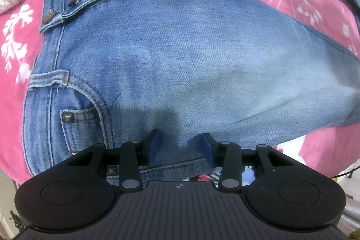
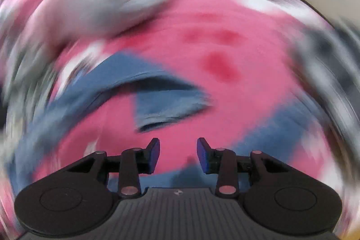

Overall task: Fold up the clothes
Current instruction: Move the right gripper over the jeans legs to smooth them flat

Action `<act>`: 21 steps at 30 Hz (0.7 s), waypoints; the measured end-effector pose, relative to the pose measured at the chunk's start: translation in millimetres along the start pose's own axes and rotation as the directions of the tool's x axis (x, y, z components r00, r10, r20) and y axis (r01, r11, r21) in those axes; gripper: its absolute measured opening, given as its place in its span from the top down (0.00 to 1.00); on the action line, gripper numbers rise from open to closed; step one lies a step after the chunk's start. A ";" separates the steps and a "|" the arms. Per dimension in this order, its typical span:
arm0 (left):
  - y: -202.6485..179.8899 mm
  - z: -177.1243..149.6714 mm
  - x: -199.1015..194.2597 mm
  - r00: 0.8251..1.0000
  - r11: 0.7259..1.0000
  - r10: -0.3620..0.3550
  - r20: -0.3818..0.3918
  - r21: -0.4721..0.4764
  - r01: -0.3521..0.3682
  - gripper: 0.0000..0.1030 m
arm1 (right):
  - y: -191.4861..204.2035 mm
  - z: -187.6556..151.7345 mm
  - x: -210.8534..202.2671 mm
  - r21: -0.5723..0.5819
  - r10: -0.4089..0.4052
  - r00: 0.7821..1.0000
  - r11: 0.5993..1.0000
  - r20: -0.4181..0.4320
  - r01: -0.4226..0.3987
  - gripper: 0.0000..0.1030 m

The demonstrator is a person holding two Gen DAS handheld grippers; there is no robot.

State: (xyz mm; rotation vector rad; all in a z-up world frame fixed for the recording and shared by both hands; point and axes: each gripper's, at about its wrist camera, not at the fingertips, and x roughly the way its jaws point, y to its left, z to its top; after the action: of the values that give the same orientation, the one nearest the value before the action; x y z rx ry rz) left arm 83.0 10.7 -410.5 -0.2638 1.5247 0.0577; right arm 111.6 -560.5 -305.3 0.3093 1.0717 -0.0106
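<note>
Jeans spread out, folding barely begun.
Your left hand-held gripper (image 1: 181,147) hovers spread over the jeans (image 1: 171,55) on the pink floral blanket (image 1: 20,42); your right hand-held gripper (image 2: 178,155) is spread, empty; folds remain.

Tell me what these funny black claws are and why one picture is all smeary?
Each picture comes from a small camera fixed on a grabbing tool that a person holds, one in each hand. The black claws are the tool's two fingers. The left tool looks down on blue jeans spread over a pink flowered blanket. Its blue pads stand apart right at the denim; I cannot tell if they pinch it. The right tool is open and holds nothing. Its picture is smeary because that hand is moving fast. You can still make out pink blanket and blue cloth, probably more of the jeans.
</note>
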 end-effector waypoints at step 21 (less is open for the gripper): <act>4.2 -1.8 1.2 1.000 1.000 -0.005 0.012 -0.026 0.005 0.61 | 54.9 -29.3 55.9 -0.762 -0.071 0.928 0.596 -0.365 -0.254 0.63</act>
State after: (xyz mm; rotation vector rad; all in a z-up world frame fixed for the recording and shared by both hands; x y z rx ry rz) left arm 80.4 14.3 -412.4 -0.2881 1.5122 0.0752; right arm 122.0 -492.7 -353.1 -0.4931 1.3147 0.6507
